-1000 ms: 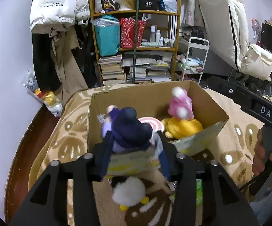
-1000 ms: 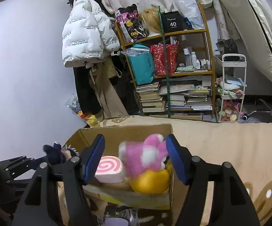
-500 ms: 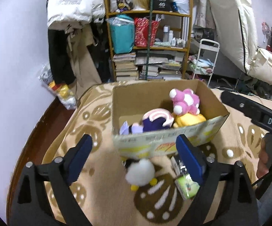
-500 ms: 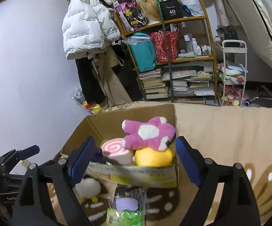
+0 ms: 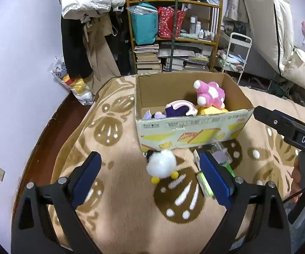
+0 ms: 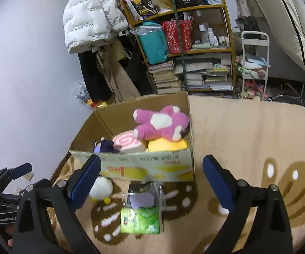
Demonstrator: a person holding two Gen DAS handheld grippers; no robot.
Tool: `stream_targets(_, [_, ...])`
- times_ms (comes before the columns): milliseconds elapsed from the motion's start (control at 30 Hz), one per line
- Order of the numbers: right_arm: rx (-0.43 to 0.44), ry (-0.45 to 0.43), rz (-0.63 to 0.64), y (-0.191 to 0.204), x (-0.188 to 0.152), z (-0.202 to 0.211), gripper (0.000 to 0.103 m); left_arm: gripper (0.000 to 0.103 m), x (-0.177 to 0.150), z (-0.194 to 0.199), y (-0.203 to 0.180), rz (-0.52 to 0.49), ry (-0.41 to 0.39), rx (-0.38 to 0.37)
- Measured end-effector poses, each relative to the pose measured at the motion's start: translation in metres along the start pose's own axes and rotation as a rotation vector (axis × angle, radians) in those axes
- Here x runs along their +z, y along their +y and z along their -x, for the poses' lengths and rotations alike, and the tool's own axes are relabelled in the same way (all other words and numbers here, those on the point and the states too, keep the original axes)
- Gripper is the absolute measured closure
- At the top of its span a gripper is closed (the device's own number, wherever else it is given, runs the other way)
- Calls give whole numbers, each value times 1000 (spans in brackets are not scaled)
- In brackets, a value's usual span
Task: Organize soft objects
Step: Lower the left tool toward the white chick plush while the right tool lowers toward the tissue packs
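At mid-frame, a pink plush [image 6: 163, 123], a swirl cushion [image 6: 126, 142] and a dark doll [image 6: 106, 146] are seen inside the cardboard box [image 6: 144, 167]. Both the left gripper [image 5: 150, 177] and right gripper [image 6: 151, 180], jaws just opened wide, are held empty over a white plush [image 5: 161, 165] and what may be tissue packs [image 6: 140, 220] on the patterned blanket [image 6: 247, 137].

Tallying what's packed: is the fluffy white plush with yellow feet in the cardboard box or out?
Out. The white plush lies on the beige blanket before the cardboard box.
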State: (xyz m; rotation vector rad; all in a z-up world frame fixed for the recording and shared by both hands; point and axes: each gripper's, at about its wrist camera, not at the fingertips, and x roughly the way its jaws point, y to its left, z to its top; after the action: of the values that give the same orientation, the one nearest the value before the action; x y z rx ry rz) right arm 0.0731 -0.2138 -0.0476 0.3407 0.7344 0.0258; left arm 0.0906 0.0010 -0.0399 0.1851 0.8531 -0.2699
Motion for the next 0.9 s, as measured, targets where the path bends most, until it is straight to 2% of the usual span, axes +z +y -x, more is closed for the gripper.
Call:
stream_targets(133, [5,10,-1,3,-7,4,2,10,-2,1,-2,-4,3,34])
stream_targets(267, [-10,12,19,7,-10,1,2,10,-1,-3,0,0,9,5])
stream_targets(767, [-19,96,47,14,-16,-27,2,10,8,-39,7,4,86,20])
stream_targets(900, [-28,117,76,19,-19,-36,2,10,12,-49,12,27,104,1])
